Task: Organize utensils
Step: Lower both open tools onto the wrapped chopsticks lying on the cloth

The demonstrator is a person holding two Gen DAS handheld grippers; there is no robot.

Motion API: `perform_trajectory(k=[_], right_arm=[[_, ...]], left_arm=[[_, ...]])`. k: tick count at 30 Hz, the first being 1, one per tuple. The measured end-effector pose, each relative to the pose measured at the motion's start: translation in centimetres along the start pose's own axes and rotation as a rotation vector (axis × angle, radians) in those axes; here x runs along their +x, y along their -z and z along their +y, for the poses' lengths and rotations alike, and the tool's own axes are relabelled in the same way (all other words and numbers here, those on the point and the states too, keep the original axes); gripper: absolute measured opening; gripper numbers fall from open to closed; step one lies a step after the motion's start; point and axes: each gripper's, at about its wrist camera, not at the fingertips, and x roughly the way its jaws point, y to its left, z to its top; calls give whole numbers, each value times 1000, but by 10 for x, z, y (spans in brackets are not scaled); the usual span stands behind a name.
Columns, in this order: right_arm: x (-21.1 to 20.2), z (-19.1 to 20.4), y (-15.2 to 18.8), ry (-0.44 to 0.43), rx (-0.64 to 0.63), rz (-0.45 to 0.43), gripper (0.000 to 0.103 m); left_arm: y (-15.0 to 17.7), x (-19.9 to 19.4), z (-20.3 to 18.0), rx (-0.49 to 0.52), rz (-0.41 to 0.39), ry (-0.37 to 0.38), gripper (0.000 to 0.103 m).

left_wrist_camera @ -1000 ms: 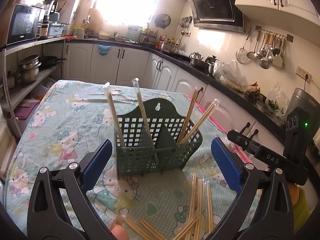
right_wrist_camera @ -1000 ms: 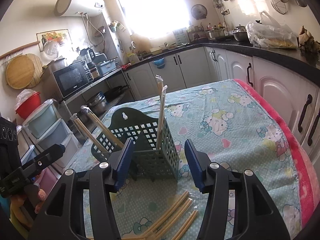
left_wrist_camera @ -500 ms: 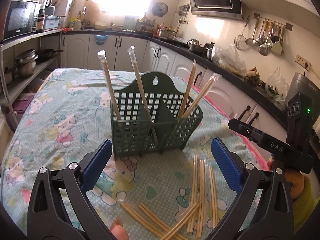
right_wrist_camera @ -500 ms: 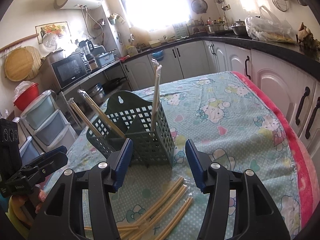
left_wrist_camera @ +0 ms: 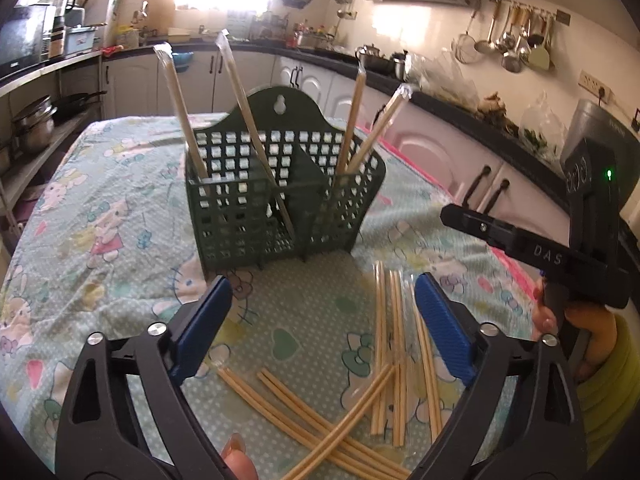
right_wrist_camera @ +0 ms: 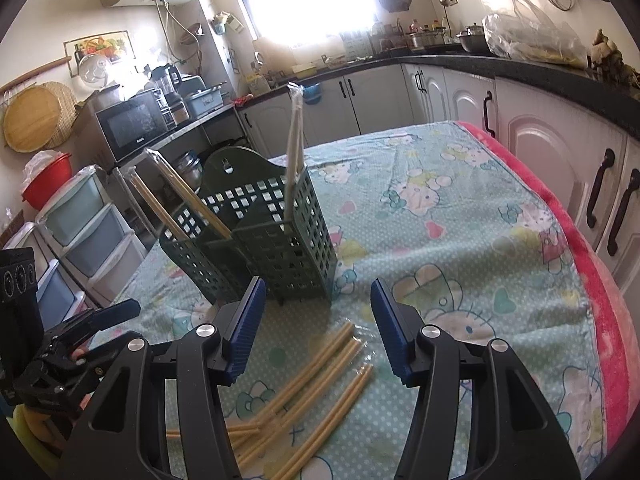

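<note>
In the left wrist view, the table is being covered by a cartoon-print cloth (left_wrist_camera: 100, 208), and a kitchen counter with white cabinets (left_wrist_camera: 432, 148) is being seen behind it. A dark green basket (left_wrist_camera: 276, 208) is standing upright on the cloth, divided into two compartments; two wrapped chopstick pairs are leaning in its left one (left_wrist_camera: 180, 108) and two in its right one (left_wrist_camera: 368, 124). Loose chopsticks (left_wrist_camera: 384, 352) are lying crossed on the cloth just in front of the basket, partly cut off by the lower edge. The left gripper (left_wrist_camera: 320, 320) is being held above them with its jaws spread wide and closing, nothing pinched between them. The other tool's black body (left_wrist_camera: 536, 252) is being seen at the right edge. In the right wrist view, the right gripper (right_wrist_camera: 318, 328) is being held with its jaws parted and empty over the far ends of the loose chopsticks (right_wrist_camera: 316, 364); the near ends are being hidden by its arms. The basket (right_wrist_camera: 280, 240) is just beyond, with a microwave (right_wrist_camera: 132, 124) and plastic drawers (right_wrist_camera: 80, 232) behind it.
</note>
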Motion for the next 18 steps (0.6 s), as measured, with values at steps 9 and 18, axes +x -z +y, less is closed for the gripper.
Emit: perform_trajectory(k=[9, 18], right_arm=[[3, -11, 13, 13, 14, 38, 53], [5, -15, 22, 7, 17, 73, 53]], left_arm=[[19, 16, -11, 26, 83, 36, 57], [37, 28, -25, 84, 162, 39, 47]])
